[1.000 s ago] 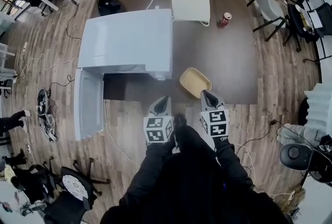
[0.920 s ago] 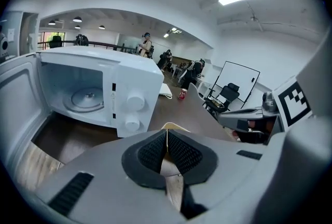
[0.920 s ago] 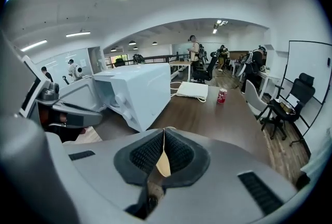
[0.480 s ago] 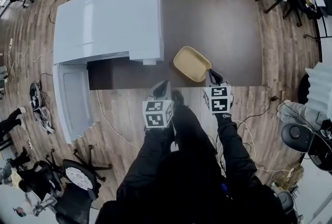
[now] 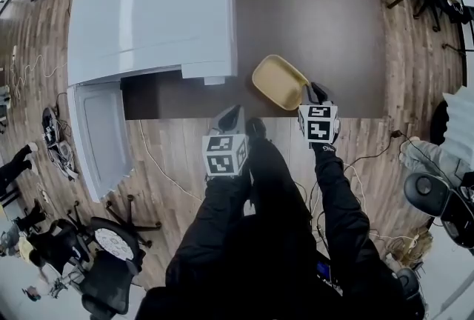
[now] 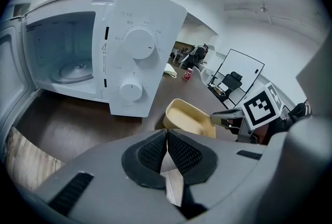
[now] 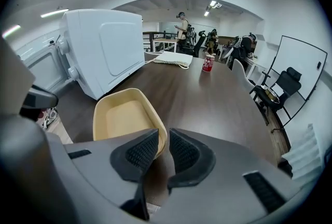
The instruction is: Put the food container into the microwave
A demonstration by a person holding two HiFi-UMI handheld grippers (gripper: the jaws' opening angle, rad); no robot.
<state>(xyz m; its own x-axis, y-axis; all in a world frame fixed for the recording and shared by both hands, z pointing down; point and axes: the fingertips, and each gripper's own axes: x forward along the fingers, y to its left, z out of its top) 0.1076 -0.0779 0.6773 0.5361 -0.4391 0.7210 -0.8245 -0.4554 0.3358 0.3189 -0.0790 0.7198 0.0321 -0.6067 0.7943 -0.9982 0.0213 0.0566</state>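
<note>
Right gripper view shows the shallow beige plastic food container (image 7: 127,119) sitting empty on the dark brown desk (image 7: 218,98), close to its near edge and just right of the large white microwave (image 7: 101,49). The right gripper (image 7: 164,140) has its jaws slightly apart, straddling the container's near rim. One pad lies against the inside wall and a sliver of desk shows beside the other, so I judge the rim framed but not yet pinched.

From the left gripper view, the left gripper (image 6: 167,132) has its jaws pressed together on nothing. It hangs over the desk edge, facing the microwave's open cavity (image 6: 67,57) with its glass turntable (image 6: 75,70) bare. The door (image 5: 100,133) stands swung wide in the head view.

The oven is open and ready and the container has been reached. Clamping, lifting, carrying it left into the cavity and setting it down all remain to be done.
</note>
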